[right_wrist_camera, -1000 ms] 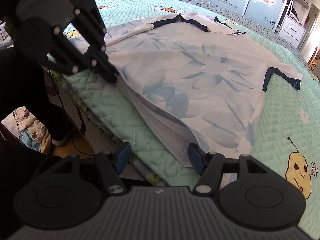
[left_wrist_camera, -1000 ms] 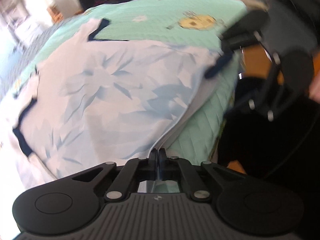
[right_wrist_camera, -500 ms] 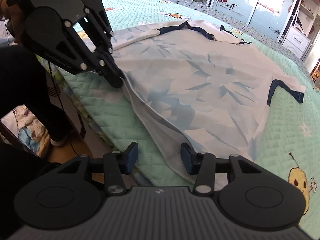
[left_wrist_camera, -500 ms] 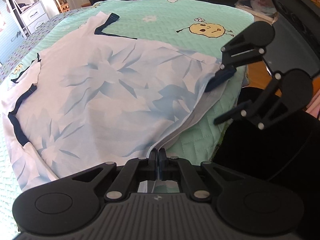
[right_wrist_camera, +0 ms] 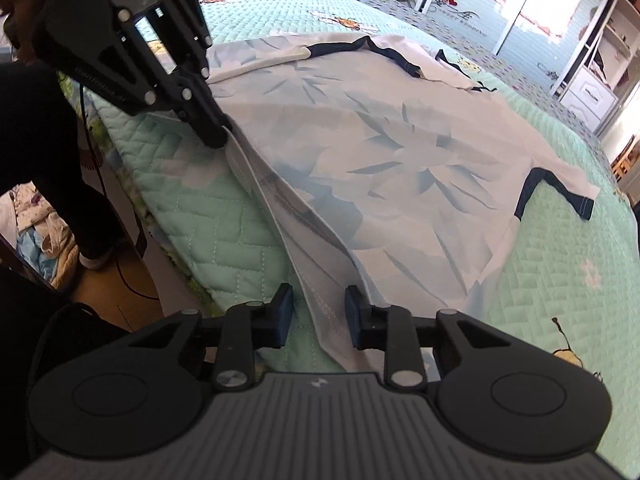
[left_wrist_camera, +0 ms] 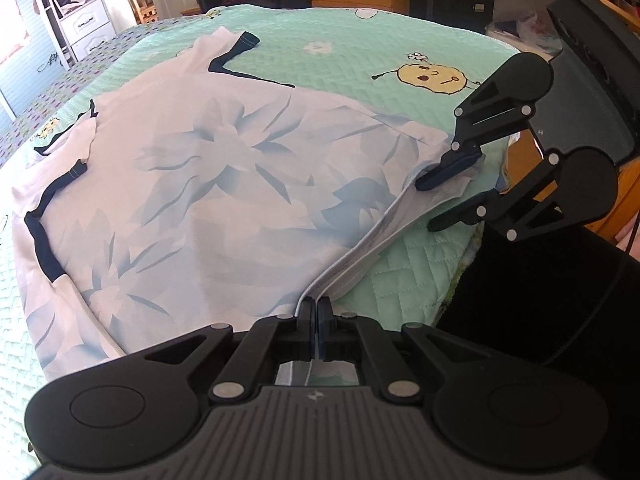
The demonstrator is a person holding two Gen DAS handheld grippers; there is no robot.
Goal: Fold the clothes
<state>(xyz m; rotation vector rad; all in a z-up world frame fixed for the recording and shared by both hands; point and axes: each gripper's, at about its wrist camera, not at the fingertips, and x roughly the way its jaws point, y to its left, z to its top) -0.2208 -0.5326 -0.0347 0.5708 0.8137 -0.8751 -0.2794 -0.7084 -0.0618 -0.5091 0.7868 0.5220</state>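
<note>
Now the right gripper (right_wrist_camera: 318,316) has narrowed its fingers (right_wrist_camera: 282,314) from a wide gape a second ago to a modest gap, and they are closing on the hem of the shirt (left_wrist_camera: 224,184), which runs up between them; the blue pads do not yet press on the cloth. The left gripper (left_wrist_camera: 317,312) is unchanged over that second: its fingers stand fully together, pinching the same hem at a point further along the bed's edge. Once the right grip completes, both near corners of the hem would be held, which is judged to be the condition for lifting the lower edge and carrying it toward the collar for a first fold.

The shirt lies spread flat, front up, on the bed (left_wrist_camera: 360,40), hem nearest the person and collar at the far side, both short sleeves laid outward. Its fabric is thin, pale and smooth, printed with large blue-grey leaf shapes; collar and sleeve cuffs carry dark navy trim. Along the hem the two layers part slightly, showing a stitched edge. The bed's cover is mint-green quilting sewn in a zigzag pattern, with a yellow cartoon figure (left_wrist_camera: 432,78) printed on it. Such light cloth is likely to sag between the two grip points when raised.
</note>
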